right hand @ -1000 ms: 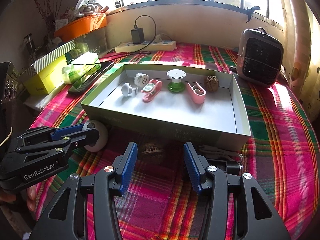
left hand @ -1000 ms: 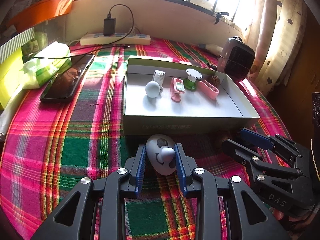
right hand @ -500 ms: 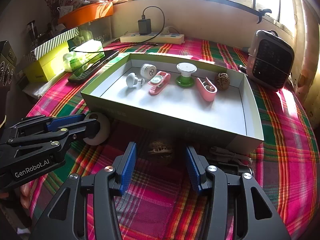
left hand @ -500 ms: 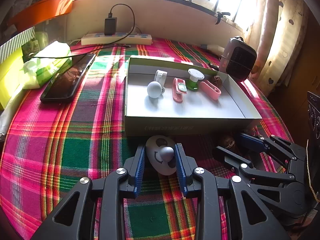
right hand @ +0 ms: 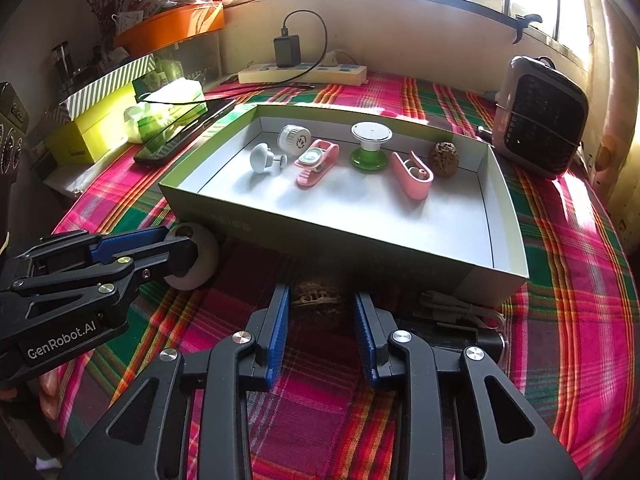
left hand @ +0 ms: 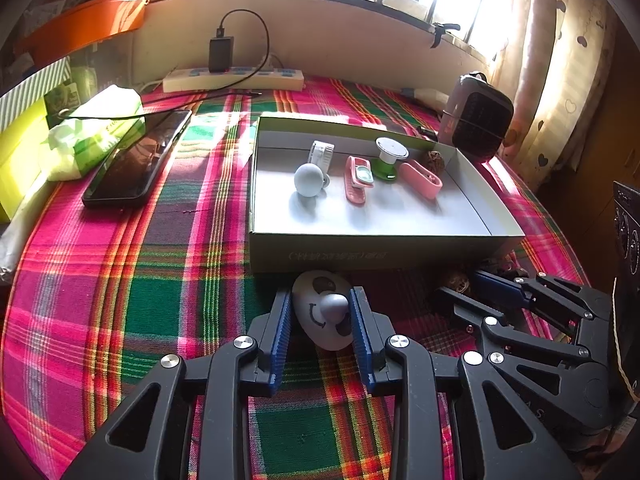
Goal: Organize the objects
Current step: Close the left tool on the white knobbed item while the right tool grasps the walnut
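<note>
At lower centre of the left wrist view, the left gripper (left hand: 320, 322) has its blue pads closed against a white egg-shaped toy with a painted face (left hand: 325, 312), which sits on the plaid cloth just in front of the shallow grey cardboard tray (left hand: 372, 254). In the right wrist view, the right gripper (right hand: 320, 330) stands wide around a brown wrinkled walnut (right hand: 318, 300), not touching it. Closing squarely on the nut's middle, then lifting clear of the tray wall, should serve best.

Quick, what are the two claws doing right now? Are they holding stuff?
Left claw: shut on the white face toy.
Right claw: open around the walnut, not gripping it yet.
</note>
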Demonstrator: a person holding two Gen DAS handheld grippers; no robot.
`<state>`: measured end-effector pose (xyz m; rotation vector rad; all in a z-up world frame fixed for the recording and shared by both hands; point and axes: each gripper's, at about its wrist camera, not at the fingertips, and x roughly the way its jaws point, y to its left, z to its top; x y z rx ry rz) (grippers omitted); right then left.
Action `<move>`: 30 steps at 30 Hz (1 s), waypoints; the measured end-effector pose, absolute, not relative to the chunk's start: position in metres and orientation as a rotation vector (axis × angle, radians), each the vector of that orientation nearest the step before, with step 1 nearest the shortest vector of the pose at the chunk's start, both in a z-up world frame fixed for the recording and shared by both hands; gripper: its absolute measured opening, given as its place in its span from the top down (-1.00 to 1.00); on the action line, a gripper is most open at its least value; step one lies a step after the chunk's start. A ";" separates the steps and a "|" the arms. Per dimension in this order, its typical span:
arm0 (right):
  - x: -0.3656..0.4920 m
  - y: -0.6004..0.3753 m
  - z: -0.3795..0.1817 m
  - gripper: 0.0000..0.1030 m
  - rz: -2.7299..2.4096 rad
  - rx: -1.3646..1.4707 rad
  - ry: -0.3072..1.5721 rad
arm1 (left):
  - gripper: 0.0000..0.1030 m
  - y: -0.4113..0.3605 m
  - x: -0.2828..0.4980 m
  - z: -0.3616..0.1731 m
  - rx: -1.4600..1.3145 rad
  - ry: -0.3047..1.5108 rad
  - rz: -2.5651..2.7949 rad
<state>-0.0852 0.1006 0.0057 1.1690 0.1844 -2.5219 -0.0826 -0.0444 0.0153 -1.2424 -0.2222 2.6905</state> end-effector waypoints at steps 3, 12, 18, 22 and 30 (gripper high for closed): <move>-0.085 0.101 0.006 0.37 -2.525 1.167 0.181 | 0.48 -0.044 -0.083 0.016 -1.243 -0.203 2.695; -0.082 0.103 0.008 0.37 -2.523 1.149 0.158 | 0.49 -0.037 -0.081 0.019 -1.238 -0.167 2.693; -0.081 0.105 0.010 0.37 -2.523 1.139 0.139 | 0.49 -0.035 -0.079 0.020 -1.234 -0.160 2.693; -0.080 0.106 0.011 0.37 -2.525 1.131 0.128 | 0.49 -0.033 -0.078 0.022 -1.228 -0.155 2.694; -0.077 0.108 0.020 0.37 -2.525 1.097 0.103 | 0.49 -0.031 -0.075 0.032 -1.187 -0.148 2.696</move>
